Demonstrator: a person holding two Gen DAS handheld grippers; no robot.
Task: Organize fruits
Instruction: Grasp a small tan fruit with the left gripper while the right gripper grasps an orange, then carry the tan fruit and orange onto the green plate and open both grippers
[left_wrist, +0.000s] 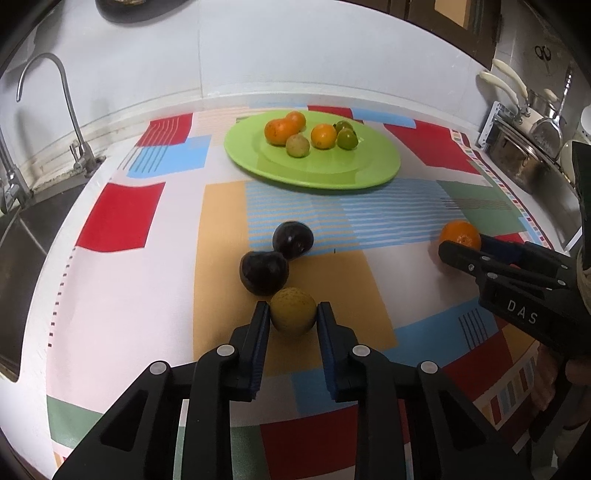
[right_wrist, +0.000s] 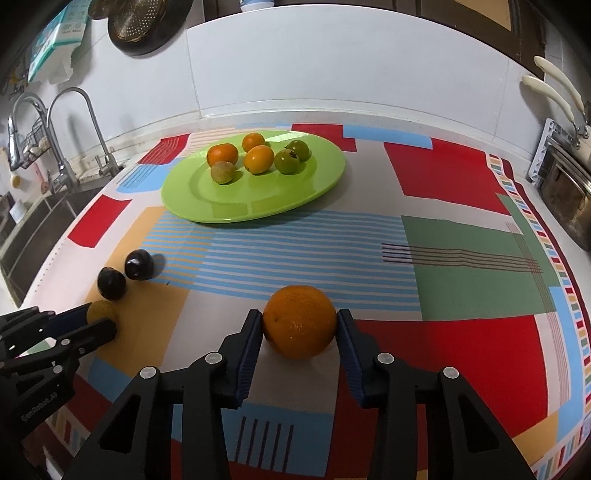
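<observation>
Fingers (left_wrist: 263, 325) of the left gripper (left_wrist: 293, 319) are pressing both sides of a yellow-green fruit (left_wrist: 293, 311) at lower centre of the left wrist view, so it is being held on the patterned surface (left_wrist: 129, 295). Two dark plums (left_wrist: 275, 260) are lying touching just above it. Six fruits are already sitting on the green plate (left_wrist: 332, 173) at upper centre; four are still waiting off it, so I judge the task past halfway.

Right gripper (right_wrist: 299, 330) fingers (right_wrist: 347, 338) are clasping the large orange (right_wrist: 299, 320) at lower centre of the right wrist view. Both held fruits are nearly round, showing no clear long axis or heading.
</observation>
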